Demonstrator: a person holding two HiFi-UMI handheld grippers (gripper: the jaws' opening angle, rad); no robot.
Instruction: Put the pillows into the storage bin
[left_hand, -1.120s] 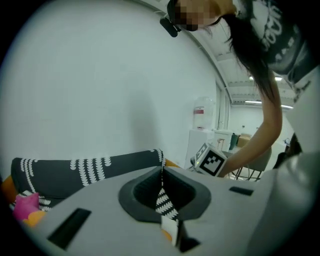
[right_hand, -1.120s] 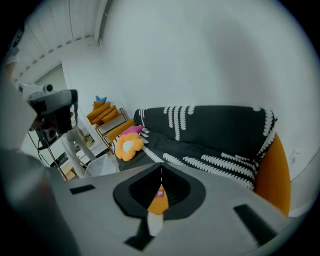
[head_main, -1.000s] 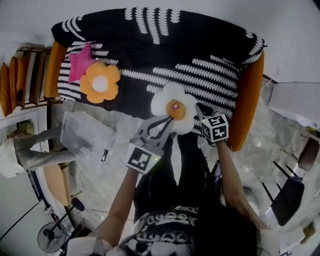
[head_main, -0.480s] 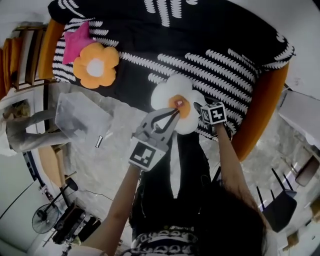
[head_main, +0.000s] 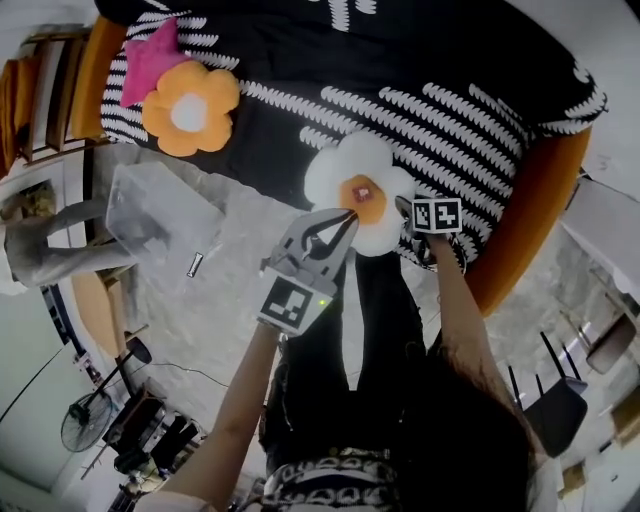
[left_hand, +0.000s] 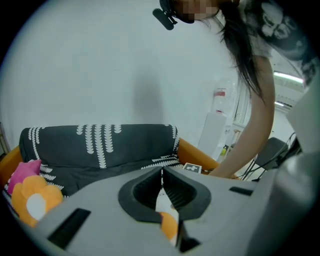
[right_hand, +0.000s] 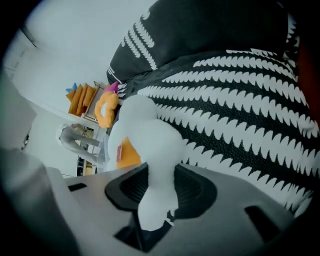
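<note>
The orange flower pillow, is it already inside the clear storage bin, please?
No, the orange flower pillow lies on the striped sofa, apart from the clear storage bin.

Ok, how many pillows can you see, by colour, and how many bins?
white flower pillow: 1
orange flower pillow: 1
pink star pillow: 1
clear storage bin: 1
Total: 4

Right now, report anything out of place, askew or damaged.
Nothing looks damaged or spilled. Only a small dark object lies loose on the floor beside the clear storage bin; it is too small to identify.
</note>
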